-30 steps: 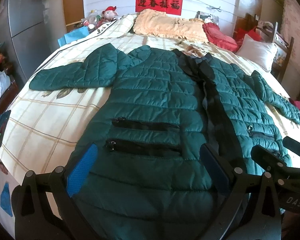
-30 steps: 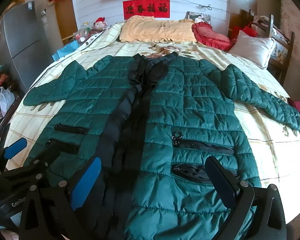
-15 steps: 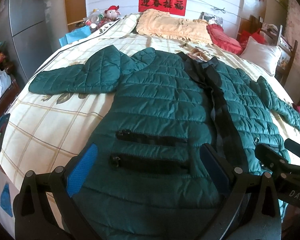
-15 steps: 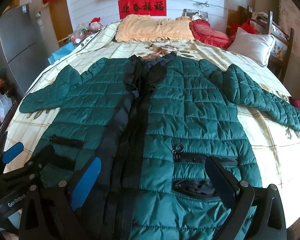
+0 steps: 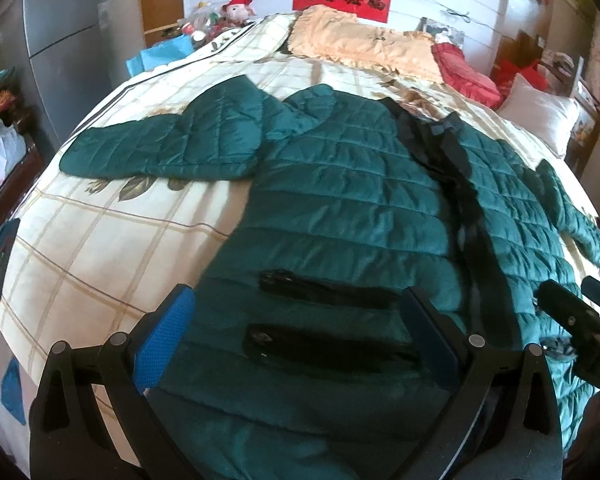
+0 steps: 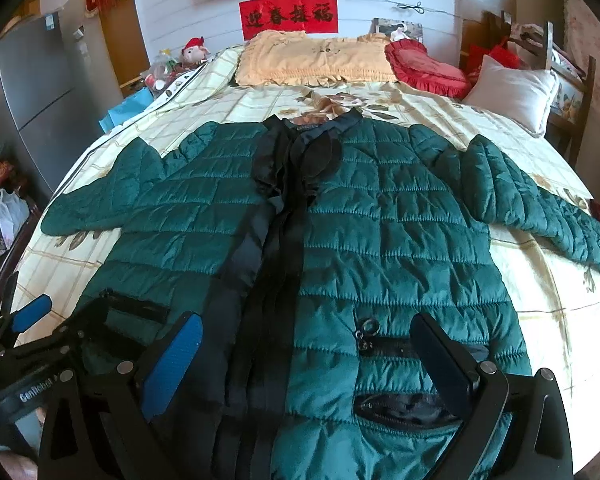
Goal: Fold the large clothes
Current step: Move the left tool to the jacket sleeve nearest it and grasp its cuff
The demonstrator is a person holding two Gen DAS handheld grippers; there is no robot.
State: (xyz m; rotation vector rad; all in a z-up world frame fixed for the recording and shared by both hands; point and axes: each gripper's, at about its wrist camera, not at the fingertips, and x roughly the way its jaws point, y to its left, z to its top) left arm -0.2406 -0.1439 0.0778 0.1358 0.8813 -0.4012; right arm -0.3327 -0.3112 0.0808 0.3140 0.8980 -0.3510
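A green quilted jacket (image 6: 380, 232) lies spread flat, front up, on the bed (image 6: 540, 280), sleeves out to either side; the left gripper (image 5: 296, 328) hovers over its left pocket zippers, fingers wide apart; the right gripper (image 6: 308, 352) hovers over its right pockets, equally spread, holding nothing.

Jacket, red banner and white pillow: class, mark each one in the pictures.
Jacket (image 6: 400, 240): right wrist view, quilted front panel.
Red banner (image 6: 288, 15): right wrist view, middle of the lettering.
White pillow (image 6: 512, 92): right wrist view, centre of its face.
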